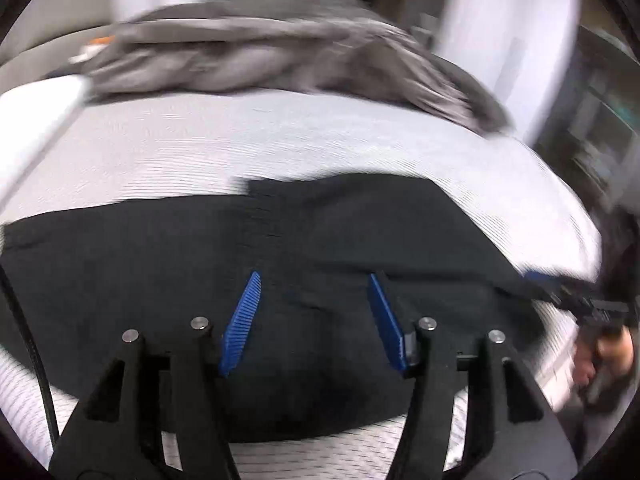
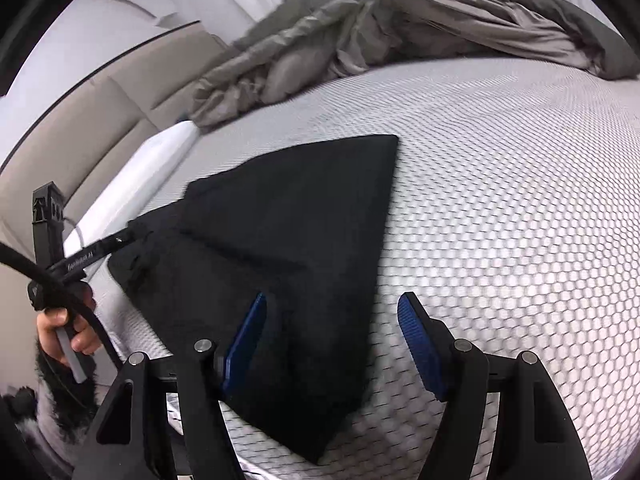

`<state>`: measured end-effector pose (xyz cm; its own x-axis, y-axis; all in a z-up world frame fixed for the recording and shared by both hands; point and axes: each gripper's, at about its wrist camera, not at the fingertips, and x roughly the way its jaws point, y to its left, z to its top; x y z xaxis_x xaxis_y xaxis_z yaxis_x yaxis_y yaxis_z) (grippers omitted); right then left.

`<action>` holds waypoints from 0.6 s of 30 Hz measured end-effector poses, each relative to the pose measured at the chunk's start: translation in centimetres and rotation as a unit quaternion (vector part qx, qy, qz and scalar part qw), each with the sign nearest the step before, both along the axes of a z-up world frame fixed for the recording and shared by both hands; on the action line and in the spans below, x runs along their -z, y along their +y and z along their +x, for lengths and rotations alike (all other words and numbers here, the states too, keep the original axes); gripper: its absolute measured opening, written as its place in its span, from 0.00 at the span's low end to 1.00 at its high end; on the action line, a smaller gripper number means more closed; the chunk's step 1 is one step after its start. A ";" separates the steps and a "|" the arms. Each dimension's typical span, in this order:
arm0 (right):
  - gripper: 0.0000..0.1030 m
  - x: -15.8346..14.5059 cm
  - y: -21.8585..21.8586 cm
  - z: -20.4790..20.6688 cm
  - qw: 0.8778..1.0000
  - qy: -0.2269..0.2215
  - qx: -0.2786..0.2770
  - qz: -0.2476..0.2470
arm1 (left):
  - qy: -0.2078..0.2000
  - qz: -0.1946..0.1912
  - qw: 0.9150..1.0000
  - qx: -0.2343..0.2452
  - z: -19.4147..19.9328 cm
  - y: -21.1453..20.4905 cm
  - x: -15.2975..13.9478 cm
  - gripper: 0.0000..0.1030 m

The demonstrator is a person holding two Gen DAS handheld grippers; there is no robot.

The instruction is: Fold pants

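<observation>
Both grippers, left (image 1: 314,322) and right (image 2: 332,346), gape wide and hold nothing over the black pants (image 2: 292,232), folded on the mattress (image 2: 500,200) near the grey duvet (image 2: 380,28); a careless pinch could drag layers askew.

Folded black pants (image 2: 304,248) on honeycomb mattress (image 2: 500,184), right gripper (image 2: 332,316) spread wide above, grey duvet (image 2: 400,28) behind

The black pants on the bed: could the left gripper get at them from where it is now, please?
Probably yes. The left gripper is open and hangs directly over the black pants, which lie flat on the mattress. Nothing sits between the fingers and the cloth; the grey blanket is bunched at the far side.
</observation>
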<state>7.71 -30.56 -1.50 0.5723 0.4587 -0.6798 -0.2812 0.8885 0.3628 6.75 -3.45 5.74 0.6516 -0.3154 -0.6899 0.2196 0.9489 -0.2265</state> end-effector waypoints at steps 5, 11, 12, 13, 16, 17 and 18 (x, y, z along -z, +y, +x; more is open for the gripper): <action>0.64 0.2 0.9 -0.9 0.999 0.015 -0.017 -0.027 | 0.058 0.069 0.992 0.086 0.6 -3.0 3.8 0.52; 0.63 3.1 -2.4 -3.8 0.999 0.050 0.000 0.022 | 0.090 0.003 0.990 0.109 0.1 0.2 3.6 0.55; 0.63 3.1 -2.7 -4.2 0.998 0.048 0.004 0.041 | 0.087 -0.009 0.991 0.098 0.3 0.5 3.0 0.55; 0.63 2.9 -3.0 -4.3 0.997 0.047 0.005 0.058 | 0.077 -0.031 0.993 0.085 0.5 0.5 2.2 0.55; 0.50 2.5 -3.5 -3.7 0.989 0.061 -0.004 0.135 | 0.060 -0.069 0.992 0.082 1.1 -1.1 0.6 0.61; 0.50 2.6 -3.4 -3.3 0.986 0.068 -0.002 0.151 | 0.054 -0.069 0.993 0.082 1.7 -2.8 0.2 0.61; 0.50 2.6 -3.2 -3.1 0.985 0.071 -0.001 0.154 | 0.051 -0.069 0.993 0.084 2.1 -4.4 0.0 0.61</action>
<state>4.64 -33.71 -4.15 0.4799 0.6573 -0.5811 -0.2091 0.7290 0.6519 8.89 -7.82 5.76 0.5100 -0.5099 -0.6927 0.3416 0.8592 -0.3809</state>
